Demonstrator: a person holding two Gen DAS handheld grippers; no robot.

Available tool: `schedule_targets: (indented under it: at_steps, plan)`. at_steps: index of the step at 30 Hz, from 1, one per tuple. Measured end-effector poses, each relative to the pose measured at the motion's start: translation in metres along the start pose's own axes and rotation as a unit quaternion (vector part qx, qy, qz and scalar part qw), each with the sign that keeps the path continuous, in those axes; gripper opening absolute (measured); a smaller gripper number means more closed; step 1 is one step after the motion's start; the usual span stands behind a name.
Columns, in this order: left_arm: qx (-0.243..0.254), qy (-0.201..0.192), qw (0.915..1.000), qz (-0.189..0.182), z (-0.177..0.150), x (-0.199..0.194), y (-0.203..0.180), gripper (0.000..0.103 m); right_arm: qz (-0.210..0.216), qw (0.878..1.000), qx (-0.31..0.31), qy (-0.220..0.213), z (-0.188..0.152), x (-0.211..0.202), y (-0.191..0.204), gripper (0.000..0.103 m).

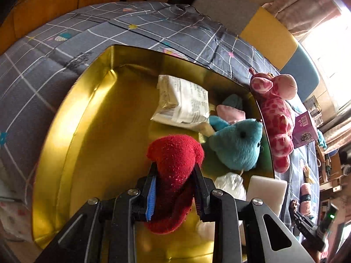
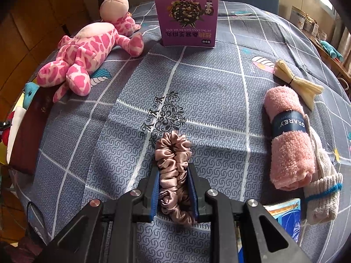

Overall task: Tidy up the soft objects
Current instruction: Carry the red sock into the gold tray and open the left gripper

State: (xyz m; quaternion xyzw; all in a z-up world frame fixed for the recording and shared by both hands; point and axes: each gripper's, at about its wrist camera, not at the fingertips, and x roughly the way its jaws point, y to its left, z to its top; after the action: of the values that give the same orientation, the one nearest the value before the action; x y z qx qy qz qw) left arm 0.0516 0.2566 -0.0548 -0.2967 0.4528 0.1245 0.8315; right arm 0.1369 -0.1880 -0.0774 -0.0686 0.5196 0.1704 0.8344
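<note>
My left gripper (image 1: 175, 168) is shut on a red fuzzy soft item (image 1: 175, 160) and holds it over the gold tin (image 1: 87, 114). In the tin lie a teal plush (image 1: 237, 144), a white packet (image 1: 184, 103) and a pink soft piece (image 1: 230, 112). My right gripper (image 2: 173, 171) is shut on a pink satin scrunchie (image 2: 173, 153) just above the grey checked cloth (image 2: 208, 83). A pink giraffe plush (image 2: 87, 50) lies at the far left beside the tin; it also shows in the left wrist view (image 1: 278, 114). A rolled pink towel (image 2: 287, 140) lies to the right.
A purple box (image 2: 187, 17) stands at the back. A cream bow (image 2: 296, 81) lies behind the towel, a beige knitted item (image 2: 322, 188) beside it, and a blue packet (image 2: 287, 219) near my right gripper. A white block (image 1: 267, 190) sits at the tin's right edge.
</note>
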Motion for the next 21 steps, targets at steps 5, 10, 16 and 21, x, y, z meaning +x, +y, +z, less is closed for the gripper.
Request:
schedule_targets:
  at_steps: [5, 10, 16, 21]
  plan:
    - [0.0, 0.005, 1.0, 0.004, 0.014, 0.018, -0.01, 0.038, -0.002, 1.0, 0.0, -0.005, -0.002, -0.001, 0.0, 0.024]
    - [0.007, 0.007, 0.9999, 0.009, 0.013, 0.023, -0.015, 0.048, -0.003, 1.0, -0.001, -0.006, -0.002, -0.002, -0.001, 0.024]
    - [0.044, -0.036, 0.9972, 0.05, 0.001, 0.0, -0.018, 0.053, -0.009, 1.0, -0.009, -0.007, -0.002, -0.002, 0.001, 0.024]
    - [0.083, -0.073, 0.9914, 0.07, -0.014, -0.026, -0.025, 0.056, -0.015, 1.0, -0.012, -0.011, -0.002, -0.002, 0.002, 0.024]
